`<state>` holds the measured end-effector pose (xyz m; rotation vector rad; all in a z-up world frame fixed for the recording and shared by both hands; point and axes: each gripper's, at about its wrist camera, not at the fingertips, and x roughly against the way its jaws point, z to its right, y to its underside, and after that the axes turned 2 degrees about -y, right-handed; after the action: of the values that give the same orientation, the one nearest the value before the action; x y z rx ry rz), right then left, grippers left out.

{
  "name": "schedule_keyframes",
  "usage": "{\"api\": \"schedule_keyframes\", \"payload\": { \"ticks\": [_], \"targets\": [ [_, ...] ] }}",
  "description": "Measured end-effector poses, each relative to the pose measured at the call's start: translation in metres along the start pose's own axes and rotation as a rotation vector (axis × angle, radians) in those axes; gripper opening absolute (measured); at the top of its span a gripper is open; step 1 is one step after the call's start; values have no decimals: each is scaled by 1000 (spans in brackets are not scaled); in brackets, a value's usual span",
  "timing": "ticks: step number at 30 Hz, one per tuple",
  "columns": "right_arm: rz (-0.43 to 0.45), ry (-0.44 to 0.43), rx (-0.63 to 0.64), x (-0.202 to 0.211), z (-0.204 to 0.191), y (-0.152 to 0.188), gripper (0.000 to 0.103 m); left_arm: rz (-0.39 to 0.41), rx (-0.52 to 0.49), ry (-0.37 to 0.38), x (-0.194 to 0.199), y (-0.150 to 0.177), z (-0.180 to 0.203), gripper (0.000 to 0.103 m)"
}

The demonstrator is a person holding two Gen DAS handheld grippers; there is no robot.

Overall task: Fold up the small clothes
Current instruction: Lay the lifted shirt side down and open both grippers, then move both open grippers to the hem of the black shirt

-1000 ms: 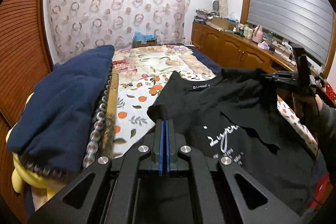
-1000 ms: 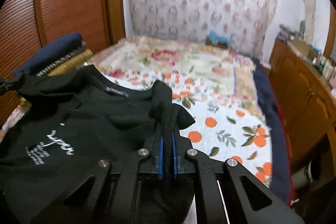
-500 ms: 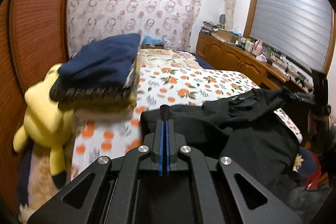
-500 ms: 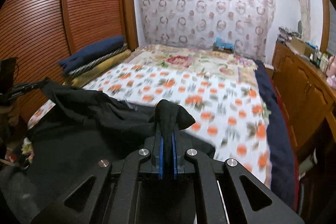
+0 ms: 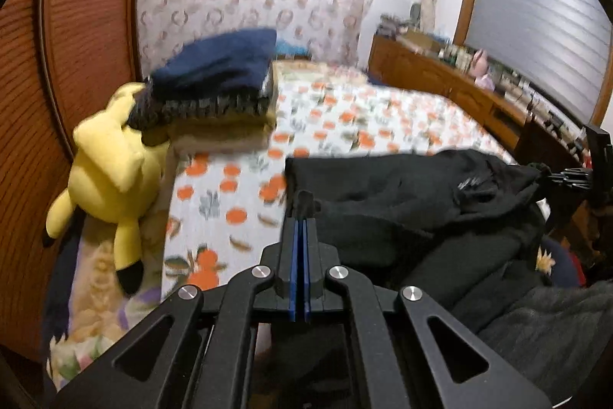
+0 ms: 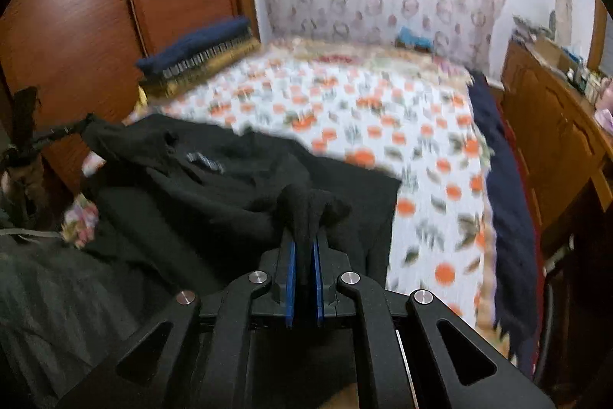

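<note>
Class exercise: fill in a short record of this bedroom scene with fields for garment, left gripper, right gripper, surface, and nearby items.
garment: black T-shirt, bunched, stretched between both grippers
left gripper: shut on a pinch of the shirt's cloth
right gripper: shut on a thicker wad of the shirt
surface: bed with orange-print sheet
nearby items: yellow plush toy; stack of folded blankets, navy on top

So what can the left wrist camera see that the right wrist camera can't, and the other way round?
Only the left wrist view shows the yellow plush toy and the grey window blind. Only the right wrist view shows the dark blue blanket edge along the bed's far side. Both show the black T-shirt, pinched by the left gripper and right gripper, the orange-print bedsheet and the folded navy stack.
</note>
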<state>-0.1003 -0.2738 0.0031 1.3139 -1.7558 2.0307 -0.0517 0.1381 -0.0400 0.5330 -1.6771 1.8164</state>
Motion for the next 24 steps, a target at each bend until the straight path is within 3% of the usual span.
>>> {"api": "schedule_keyframes", "payload": {
  "ticks": [3, 9, 13, 17, 19, 24],
  "targets": [
    [-34, 17, -31, -13, 5, 5, 6, -30, 0, -22, -8, 7, -2, 3],
    [-14, 85, -21, -12, -1, -11, 32, -40, -17, -38, -10, 7, 2, 4],
    [7, 96, 2, -1, -7, -16, 44, -21, -9, -53, -11, -2, 1, 35],
    [15, 130, 42, 0, -4, -23, 47, -8, -33, -65, -15, -16, 2, 53],
    [19, 149, 55, -3, -2, -28, 49, 1, -33, -56, -18, -23, 2, 78],
    [49, 151, 65, -18, 1, -43, 52, 6, -36, -41, -35, -38, 6, 80]
  ]
}}
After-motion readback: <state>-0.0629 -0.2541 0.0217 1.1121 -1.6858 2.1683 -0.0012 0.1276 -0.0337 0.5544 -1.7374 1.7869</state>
